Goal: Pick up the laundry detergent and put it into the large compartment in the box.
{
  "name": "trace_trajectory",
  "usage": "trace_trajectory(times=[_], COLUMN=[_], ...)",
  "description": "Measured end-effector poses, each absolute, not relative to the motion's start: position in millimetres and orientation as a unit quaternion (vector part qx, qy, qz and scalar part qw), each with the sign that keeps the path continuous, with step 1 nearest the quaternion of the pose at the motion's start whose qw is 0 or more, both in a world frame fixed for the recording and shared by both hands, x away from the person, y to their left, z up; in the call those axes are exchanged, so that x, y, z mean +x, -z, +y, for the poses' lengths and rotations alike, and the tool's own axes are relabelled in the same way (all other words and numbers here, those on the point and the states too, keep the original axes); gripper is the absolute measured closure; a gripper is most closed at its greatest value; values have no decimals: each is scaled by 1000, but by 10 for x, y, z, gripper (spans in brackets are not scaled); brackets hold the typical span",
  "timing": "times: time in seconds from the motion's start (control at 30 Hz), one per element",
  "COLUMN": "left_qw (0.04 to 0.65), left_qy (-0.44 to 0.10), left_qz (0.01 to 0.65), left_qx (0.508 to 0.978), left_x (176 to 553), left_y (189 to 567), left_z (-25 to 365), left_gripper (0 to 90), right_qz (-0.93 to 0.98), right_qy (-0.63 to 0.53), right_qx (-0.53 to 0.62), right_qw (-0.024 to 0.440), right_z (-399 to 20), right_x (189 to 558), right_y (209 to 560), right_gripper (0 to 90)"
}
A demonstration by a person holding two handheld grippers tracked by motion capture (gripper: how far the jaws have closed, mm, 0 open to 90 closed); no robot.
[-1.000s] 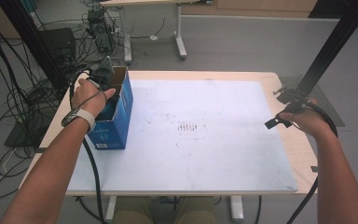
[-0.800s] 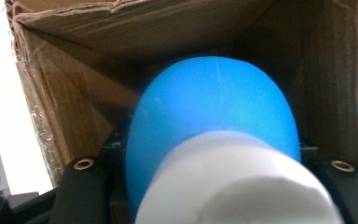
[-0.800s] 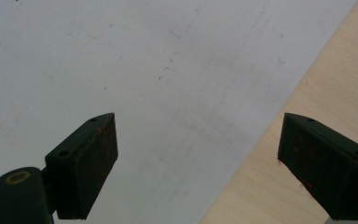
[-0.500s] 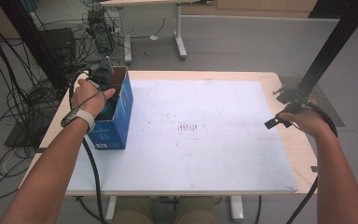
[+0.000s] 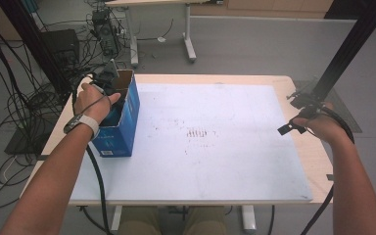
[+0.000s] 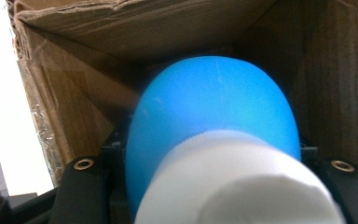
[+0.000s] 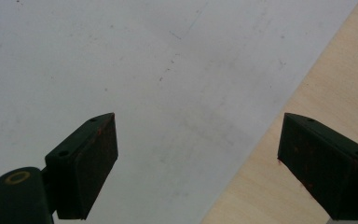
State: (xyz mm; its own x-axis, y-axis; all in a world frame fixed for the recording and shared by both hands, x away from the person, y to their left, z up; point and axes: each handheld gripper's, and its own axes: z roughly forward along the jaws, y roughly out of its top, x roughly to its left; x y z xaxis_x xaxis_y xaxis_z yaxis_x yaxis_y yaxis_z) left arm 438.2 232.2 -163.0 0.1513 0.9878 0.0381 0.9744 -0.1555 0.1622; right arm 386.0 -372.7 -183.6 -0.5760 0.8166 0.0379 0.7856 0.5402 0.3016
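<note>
Our left claw grips a blue bottle inside the cardboard box; our right claw hangs open, empty. The bottle could snag on the box wall beside the claw.

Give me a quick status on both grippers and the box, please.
Left gripper down in the blue cardboard box, shut on a blue bottle with a white cap. Right gripper open over the table's right edge, holding nothing. Nothing in the way.

Left hand-held gripper clamped shut, right hand-held gripper jaws spread wide
</note>
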Motion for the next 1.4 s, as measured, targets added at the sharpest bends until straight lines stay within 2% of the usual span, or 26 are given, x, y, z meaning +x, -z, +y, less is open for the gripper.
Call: trace_trajectory(times=[1.4], left_qw=[48], left_qy=[-68], left_qz=[648], left_qx=[757], left_x=[4384], left_y=[1635], left_z=[2312], left_gripper=[386], right_qz=[874], right_qy=[-147], right_qx=[459], right_qw=[55], right_z=[-3750], right_x=[3835], right_y=[1837], right_gripper=[121])
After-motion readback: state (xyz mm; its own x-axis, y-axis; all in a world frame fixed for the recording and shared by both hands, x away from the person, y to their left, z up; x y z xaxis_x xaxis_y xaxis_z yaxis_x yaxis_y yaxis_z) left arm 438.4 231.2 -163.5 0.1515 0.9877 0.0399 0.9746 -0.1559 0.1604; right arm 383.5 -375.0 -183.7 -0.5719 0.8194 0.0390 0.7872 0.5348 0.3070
